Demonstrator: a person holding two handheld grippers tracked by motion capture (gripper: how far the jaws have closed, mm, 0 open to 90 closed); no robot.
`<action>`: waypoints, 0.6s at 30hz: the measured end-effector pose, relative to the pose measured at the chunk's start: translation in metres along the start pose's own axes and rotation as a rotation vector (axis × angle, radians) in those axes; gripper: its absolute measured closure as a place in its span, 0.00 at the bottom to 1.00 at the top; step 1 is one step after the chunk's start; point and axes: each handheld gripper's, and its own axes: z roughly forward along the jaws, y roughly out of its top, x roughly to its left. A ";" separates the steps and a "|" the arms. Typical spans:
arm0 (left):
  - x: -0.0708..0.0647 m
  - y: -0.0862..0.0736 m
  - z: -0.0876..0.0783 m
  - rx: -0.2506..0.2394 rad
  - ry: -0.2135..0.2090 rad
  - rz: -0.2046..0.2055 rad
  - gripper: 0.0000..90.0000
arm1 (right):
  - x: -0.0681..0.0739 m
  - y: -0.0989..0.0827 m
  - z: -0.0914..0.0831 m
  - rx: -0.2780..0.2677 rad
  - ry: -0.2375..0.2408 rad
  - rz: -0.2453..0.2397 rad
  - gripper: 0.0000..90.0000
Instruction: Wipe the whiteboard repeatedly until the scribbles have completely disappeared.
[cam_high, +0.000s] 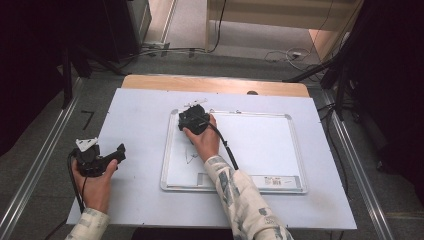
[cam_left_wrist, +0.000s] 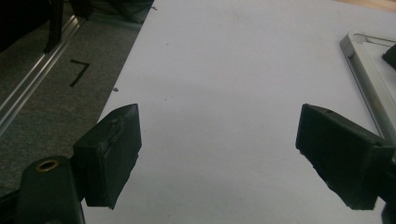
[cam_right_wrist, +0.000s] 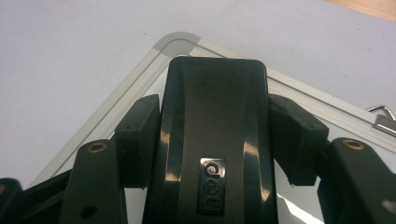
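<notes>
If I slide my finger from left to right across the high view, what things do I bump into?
Left tongs resting open on the white sheet → whiteboard's silver frame → right tongs squeezing a black eraser near the board's top-left corner → scribble on the board → barcode sticker.

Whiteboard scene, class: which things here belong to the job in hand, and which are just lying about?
In the job:
- whiteboard, with pen marks on it
- black eraser, clamped in the right gripper at the board's corner

Just there:
- left gripper, jaws open over the white table sheet
- cables on the floor
</notes>
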 end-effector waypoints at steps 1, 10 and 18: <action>0.000 0.000 0.000 0.000 0.000 0.000 0.17 | -0.002 0.000 0.000 -0.001 -0.002 0.004 0.41; 0.001 0.000 0.000 0.003 -0.002 -0.007 0.17 | -0.018 0.000 -0.002 0.008 -0.033 0.031 0.41; 0.000 0.000 0.001 0.004 -0.004 -0.003 0.17 | -0.020 0.001 -0.001 0.003 -0.064 0.035 0.41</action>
